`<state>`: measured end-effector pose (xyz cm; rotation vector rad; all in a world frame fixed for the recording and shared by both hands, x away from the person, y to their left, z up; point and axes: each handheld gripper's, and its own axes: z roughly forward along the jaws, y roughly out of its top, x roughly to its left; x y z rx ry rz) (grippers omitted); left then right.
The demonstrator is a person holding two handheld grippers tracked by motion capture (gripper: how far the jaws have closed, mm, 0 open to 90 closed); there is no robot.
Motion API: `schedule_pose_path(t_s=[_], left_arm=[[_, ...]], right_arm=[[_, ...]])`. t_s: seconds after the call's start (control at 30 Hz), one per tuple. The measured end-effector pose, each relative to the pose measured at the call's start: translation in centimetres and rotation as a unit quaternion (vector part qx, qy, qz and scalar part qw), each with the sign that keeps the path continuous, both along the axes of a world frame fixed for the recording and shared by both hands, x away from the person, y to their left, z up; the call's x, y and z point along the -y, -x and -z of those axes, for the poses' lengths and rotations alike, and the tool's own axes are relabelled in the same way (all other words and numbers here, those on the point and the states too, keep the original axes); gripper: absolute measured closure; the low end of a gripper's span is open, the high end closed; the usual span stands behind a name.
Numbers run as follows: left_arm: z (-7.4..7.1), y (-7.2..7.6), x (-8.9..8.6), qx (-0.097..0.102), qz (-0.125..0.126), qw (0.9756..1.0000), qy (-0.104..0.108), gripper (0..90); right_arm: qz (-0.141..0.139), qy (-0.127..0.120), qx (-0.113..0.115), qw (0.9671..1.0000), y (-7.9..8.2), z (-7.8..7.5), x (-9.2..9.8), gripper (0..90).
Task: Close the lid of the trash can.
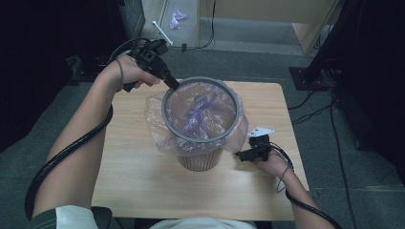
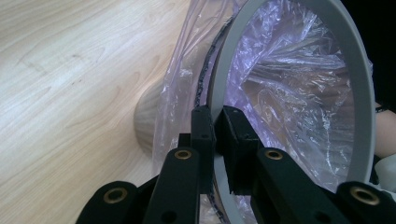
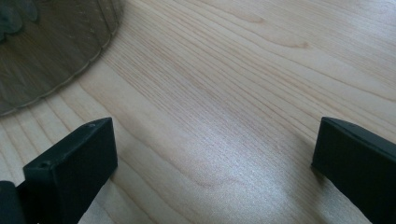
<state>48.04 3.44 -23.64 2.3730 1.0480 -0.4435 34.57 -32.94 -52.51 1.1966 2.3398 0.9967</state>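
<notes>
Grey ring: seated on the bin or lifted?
Cannot tell. The grey ring sits over the bag atop the bin, pinched by the left gripper.

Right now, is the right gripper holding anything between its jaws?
No, the right gripper stands wide open over the bare wooden table, with nothing between its jaws.

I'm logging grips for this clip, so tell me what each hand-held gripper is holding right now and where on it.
The left hand-held gripper is shut on the grey ring at its rim, atop the bag-lined bin. The right hand-held gripper is open, holding nothing.
</notes>
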Motion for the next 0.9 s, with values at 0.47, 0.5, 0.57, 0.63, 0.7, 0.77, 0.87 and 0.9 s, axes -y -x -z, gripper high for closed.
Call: schedule_pose_path(t_s=[0.47,0.5,0.57,0.63,0.7,0.77,0.87,0.9], left_arm=[[-0.14,0.57,-0.33,0.040,0.013,0.9989,0.024,74.4],[-0.28,0.63,-0.41,0.045,0.015,0.9986,0.026,75.5],[-0.37,0.63,-0.52,0.044,0.012,0.9987,0.024,78.2],[-0.21,0.59,-0.55,0.040,0.012,0.9989,0.020,80.8],[-0.01,0.52,-0.57,0.034,0.009,0.9992,0.020,81.6],[0.24,0.45,-0.56,0.031,0.008,0.9993,0.017,82.1],[0.49,0.45,-0.43,0.030,0.009,0.9994,0.013,82.4],[0.49,0.44,-0.43,0.030,0.010,0.9994,0.013,82.3]], right_arm=[[0.000,0.001,0.000,1.0000,-0.04,0.00,0.00,0.0],[0.000,0.000,0.001,1.0000,-0.04,0.00,0.00,0.0],[0.000,0.001,0.001,1.0000,-0.05,0.00,0.00,0.0],[-0.001,0.001,0.001,1.0000,-0.05,0.00,0.00,0.0],[-0.001,0.001,0.001,1.0000,-0.05,0.00,0.00,0.0],[-0.001,0.000,0.001,1.0000,-0.05,0.01,0.00,0.0],[-0.001,0.000,0.000,1.0000,-0.04,0.00,0.00,0.0],[0.000,0.000,0.001,1.0000,-0.04,0.01,0.00,0.0]])
